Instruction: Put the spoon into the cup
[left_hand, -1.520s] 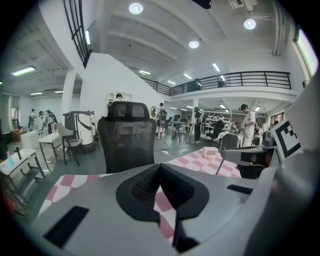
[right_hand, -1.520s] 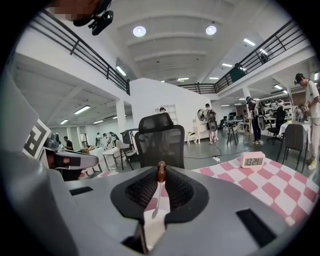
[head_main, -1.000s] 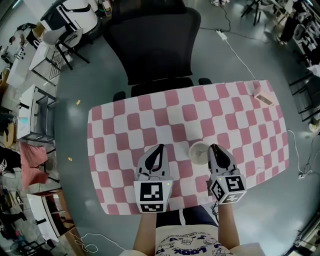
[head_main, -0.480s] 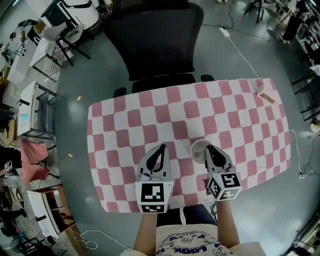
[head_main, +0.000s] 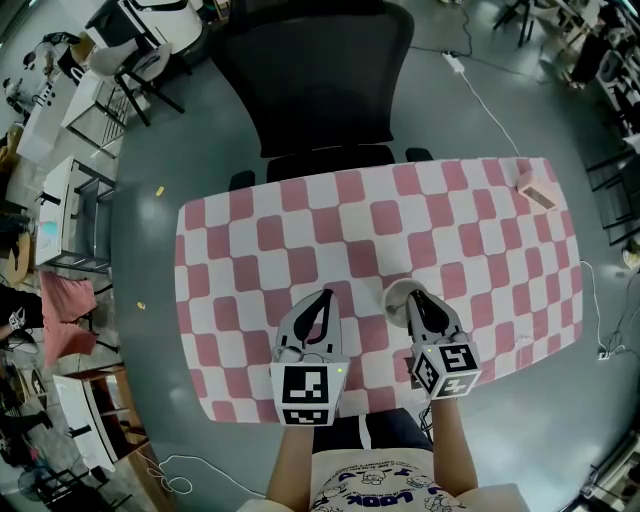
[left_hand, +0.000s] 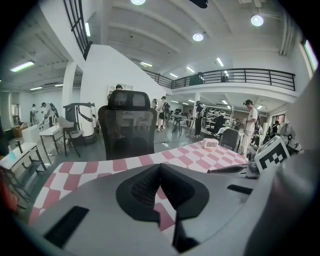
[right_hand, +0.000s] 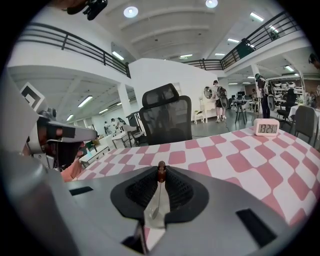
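A white cup (head_main: 393, 297) stands on the pink-and-white checked table (head_main: 300, 230), near its front edge. The tips of my right gripper (head_main: 412, 299) are over the cup's right rim and hide part of it. This gripper (right_hand: 161, 169) is shut on a thin metal spoon (right_hand: 155, 202). The spoon's brown end sits at the jaw tips and the rest hangs down between the jaws. The cup is hidden in the right gripper view. My left gripper (head_main: 319, 303) rests to the left of the cup, apart from it. Its jaws (left_hand: 160, 167) are shut with nothing between them.
A black office chair (head_main: 315, 80) stands at the table's far side. A small white digital clock (head_main: 533, 190) lies at the far right corner, also seen as a clock (right_hand: 265, 127) in the right gripper view. Chairs and desks crowd the floor around the table.
My right gripper has sunk a little with the spoon and now covers more of the cup's rim. The left gripper has stayed where it was.
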